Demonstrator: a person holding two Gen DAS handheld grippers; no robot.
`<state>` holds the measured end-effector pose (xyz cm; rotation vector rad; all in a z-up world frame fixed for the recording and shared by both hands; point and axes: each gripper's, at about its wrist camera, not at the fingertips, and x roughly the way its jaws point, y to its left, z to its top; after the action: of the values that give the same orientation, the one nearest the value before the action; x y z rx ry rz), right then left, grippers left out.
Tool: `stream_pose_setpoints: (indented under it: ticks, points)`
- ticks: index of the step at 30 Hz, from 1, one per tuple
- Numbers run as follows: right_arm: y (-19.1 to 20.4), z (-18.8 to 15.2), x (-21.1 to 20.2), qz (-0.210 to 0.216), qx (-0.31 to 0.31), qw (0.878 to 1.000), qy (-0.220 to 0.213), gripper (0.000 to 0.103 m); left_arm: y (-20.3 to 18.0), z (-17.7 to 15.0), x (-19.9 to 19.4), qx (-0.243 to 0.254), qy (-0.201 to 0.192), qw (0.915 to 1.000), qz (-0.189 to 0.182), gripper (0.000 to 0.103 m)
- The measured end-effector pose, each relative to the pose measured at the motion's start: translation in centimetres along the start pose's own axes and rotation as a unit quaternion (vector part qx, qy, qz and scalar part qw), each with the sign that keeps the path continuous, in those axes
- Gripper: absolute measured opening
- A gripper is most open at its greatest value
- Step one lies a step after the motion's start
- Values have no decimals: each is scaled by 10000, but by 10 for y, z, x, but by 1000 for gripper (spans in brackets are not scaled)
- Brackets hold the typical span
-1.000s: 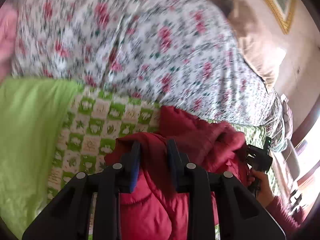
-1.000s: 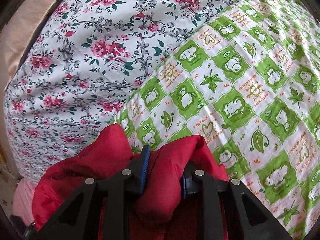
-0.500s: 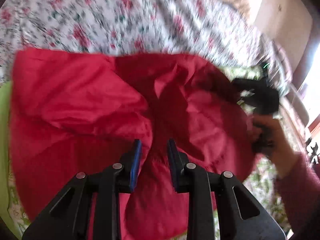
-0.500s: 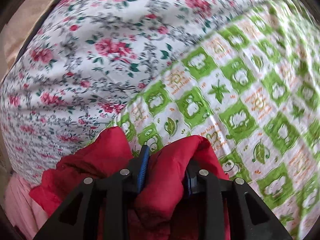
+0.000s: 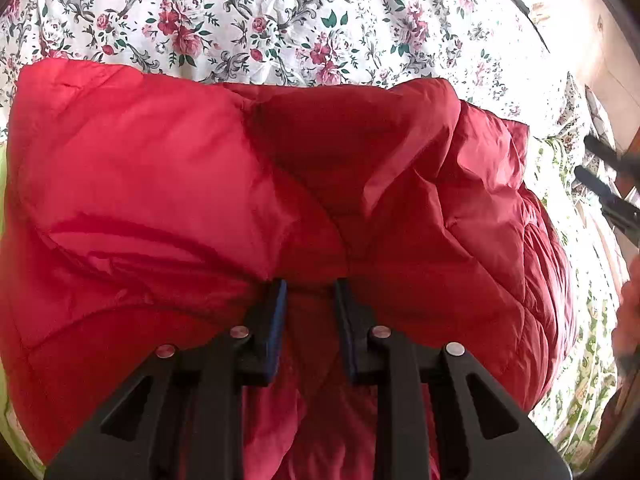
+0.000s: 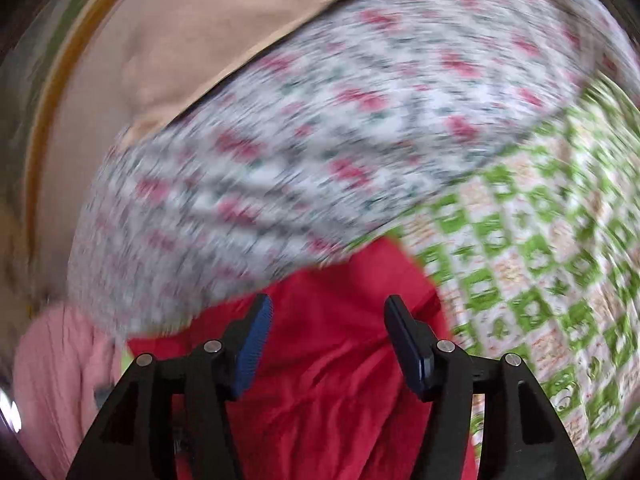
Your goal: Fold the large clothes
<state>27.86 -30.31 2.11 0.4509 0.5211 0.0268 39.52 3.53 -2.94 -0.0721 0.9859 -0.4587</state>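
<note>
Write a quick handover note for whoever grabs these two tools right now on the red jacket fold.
Left tool: shut on a fold of the red jacket.
Right tool: jaws have just been opening, nothing between the pads, jacket lies below them.
Jacket: spread on the green checked sheet, far edge against the floral bedding.
Done: one part folded over.
Left: release the left grip, flatten, finish the remaining folds.

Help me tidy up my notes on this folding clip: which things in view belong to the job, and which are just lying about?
Part of the job:
- red jacket
- left gripper, shut on the jacket
- right gripper, its fingers just opened, clear of the jacket

Just lying about:
- flowered sheet
- green checked blanket
- pink cloth
- tan pillow
</note>
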Motion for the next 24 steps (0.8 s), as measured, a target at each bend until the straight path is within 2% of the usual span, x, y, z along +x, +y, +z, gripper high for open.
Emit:
stream_pose_setpoints:
  ticks: [2, 5, 7, 10, 12, 16, 20, 24]
  points:
    - [20, -12, 12, 36, -509, 9981, 342, 61, -1, 0, 1, 2, 15, 10000, 4, 23]
    - [54, -39, 48, 197, -1338, 9861, 968, 60, -3, 2, 1, 28, 97, 9999, 15, 23]
    - [69, -57, 69, -70, -1832, 9753, 1233, 60, 0, 4, 0, 23, 103, 9999, 63, 23]
    - [75, -70, 90, -547, -2276, 9632, 1324, 59, 8, 16, 2, 34, 94, 9998, 184, 21]
    - [68, -68, 101, -713, -2250, 9619, 1379, 59, 22, 21, -3, -54, -1, 9991, 416, 21]
    - [49, -50, 109, -854, -1900, 9695, 1294, 60, 64, 35, -11, -507, -237, 9959, 707, 19]
    - [26, -33, 124, -1059, -1607, 9735, 1232, 70, 100, 41, 8, -979, -118, 9933, 604, 11]
    - [3, -31, 139, -935, -1221, 9797, 1289, 71, 108, 45, 37, -1025, -20, 9934, 523, 8]
